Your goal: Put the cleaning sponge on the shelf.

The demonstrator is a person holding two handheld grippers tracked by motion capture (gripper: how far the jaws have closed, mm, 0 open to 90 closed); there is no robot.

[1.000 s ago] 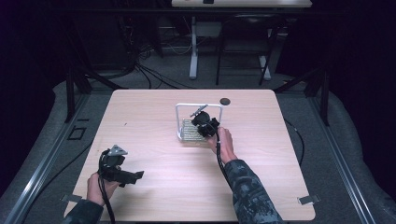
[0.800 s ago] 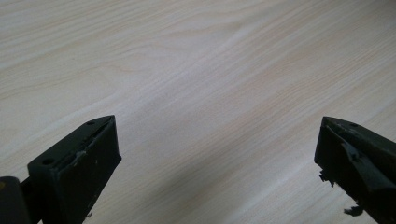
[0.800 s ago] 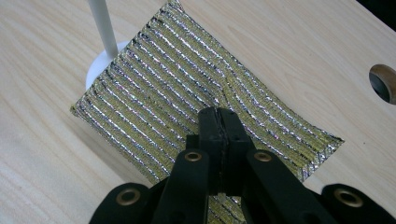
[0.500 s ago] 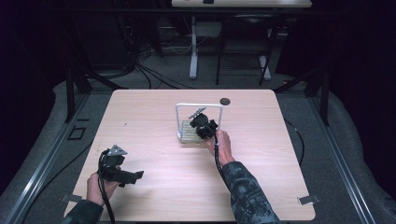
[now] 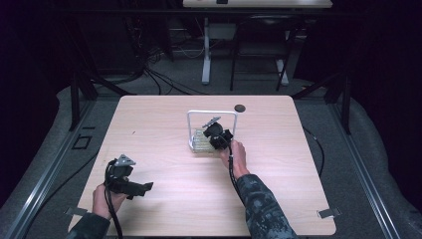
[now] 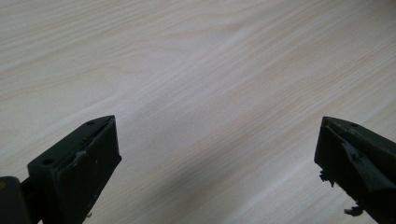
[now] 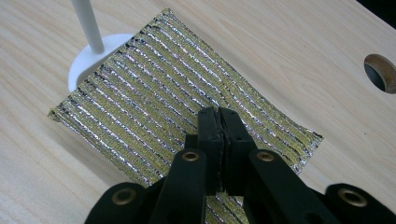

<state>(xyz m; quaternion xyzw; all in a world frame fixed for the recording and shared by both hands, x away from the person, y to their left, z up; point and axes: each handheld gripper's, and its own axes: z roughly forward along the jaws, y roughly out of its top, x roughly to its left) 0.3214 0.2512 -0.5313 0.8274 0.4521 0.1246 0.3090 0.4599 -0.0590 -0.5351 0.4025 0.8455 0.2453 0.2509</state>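
A yellow-and-silver striped cloth point(image 7: 154, 93) lies flat on the table beside the round foot of a white wire frame point(image 7: 95, 58). In the high view the cloth point(image 5: 200, 143) sits under the frame point(image 5: 211, 112) at the table's middle. My right gripper point(image 7: 218, 114) points down onto the cloth's middle with its jaws pressed together; no fold of cloth shows between them. From above, the right gripper point(image 5: 214, 138) hangs just over the cloth. My left gripper point(image 6: 217, 149) stands wide open over bare wood near the front left of the table point(image 5: 142, 188).
A round cable hole point(image 5: 240, 107) lies in the tabletop just behind the frame, and it shows as a hole point(image 7: 380, 72) at the right of the right gripper view. The wooden table point(image 5: 298, 164) has broad bare room on both sides.
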